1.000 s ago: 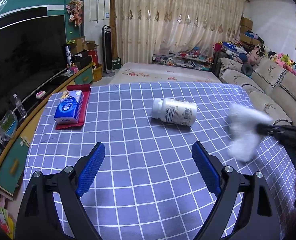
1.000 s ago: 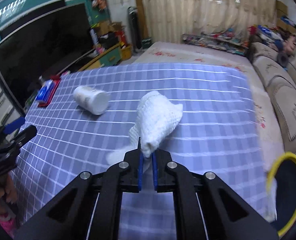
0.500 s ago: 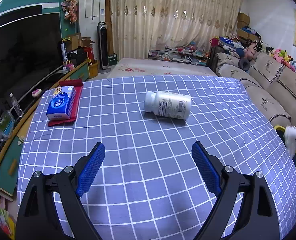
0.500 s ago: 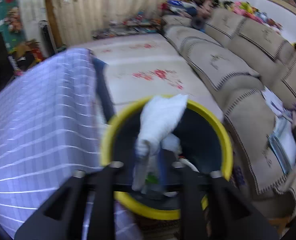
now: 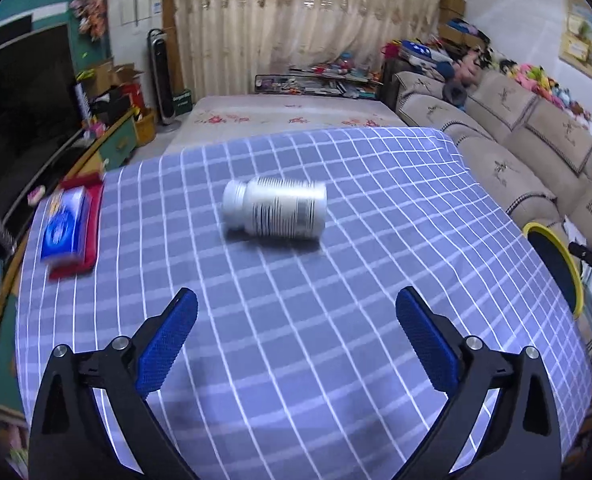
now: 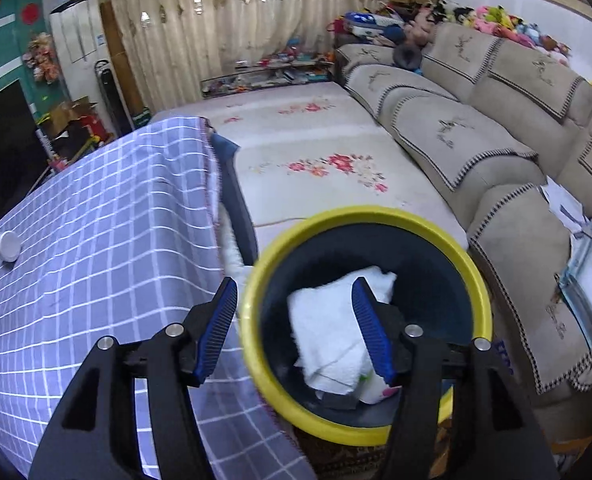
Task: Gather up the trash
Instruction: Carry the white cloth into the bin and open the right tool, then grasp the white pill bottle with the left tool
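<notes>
Left wrist view. Left gripper: blue-padded jaws spread wide, holding nothing, poised above the purple-and-white checked tablecloth. White plastic pill bottle with printed label: lying on its side near the middle of the cloth, ahead of the jaws and apart from them, cap to the left. Blue tissue pack: resting on a flat red item at the cloth's left edge; whether it counts as trash cannot be told. Yellow-rimmed dark waste bin: only a sliver shows, off the table's right side.

Right wrist view. Right gripper: jaws apart and empty, held over the bin. White crumpled cloth or paper towel: lying inside the bin on other scraps, touching neither pad. The bottle shows small, at the far left of the table.

Step, as judged: one deposit appears finished; the bottle looks to be the next item. That move would call for the left jaws to advance, straddle the bottle across its round body and close; it may roll.

View differences: only the right view shows the bin's contents; only the left view shows the bottle's label and the tissue pack.
</notes>
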Motion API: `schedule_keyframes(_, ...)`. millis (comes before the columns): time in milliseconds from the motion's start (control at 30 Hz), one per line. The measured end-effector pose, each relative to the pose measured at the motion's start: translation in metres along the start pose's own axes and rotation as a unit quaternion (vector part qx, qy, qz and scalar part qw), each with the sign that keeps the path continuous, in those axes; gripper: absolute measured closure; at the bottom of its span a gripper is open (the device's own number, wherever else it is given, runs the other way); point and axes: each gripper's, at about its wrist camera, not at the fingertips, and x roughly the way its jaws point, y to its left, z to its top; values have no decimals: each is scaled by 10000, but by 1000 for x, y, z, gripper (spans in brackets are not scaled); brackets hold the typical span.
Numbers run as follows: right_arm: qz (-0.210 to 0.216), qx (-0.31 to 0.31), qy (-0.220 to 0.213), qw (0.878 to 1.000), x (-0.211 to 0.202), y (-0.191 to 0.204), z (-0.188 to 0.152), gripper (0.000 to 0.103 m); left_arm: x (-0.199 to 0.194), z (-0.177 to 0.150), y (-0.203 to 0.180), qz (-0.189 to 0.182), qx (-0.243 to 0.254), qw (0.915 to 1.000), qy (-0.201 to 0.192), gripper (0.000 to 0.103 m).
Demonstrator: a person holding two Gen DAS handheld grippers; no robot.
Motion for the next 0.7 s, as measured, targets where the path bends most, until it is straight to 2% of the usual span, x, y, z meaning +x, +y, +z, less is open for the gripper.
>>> schedule_keyframes(200, 189, -79, -51, 9998, -6, 16, 3, 45, 38, 31, -2, -121, 101, 9997, 205, 5)
schedule_keyframes(333, 239, -74, -19, 9997, -3, 19, 4, 44, 57, 45, -3, 53, 155, 9996, 227, 5)
schedule_keyframes(700, 328, -130, 11, 9994, -1, 24, 5, 44, 98, 61, 5, 172, 216, 9984, 503, 6)
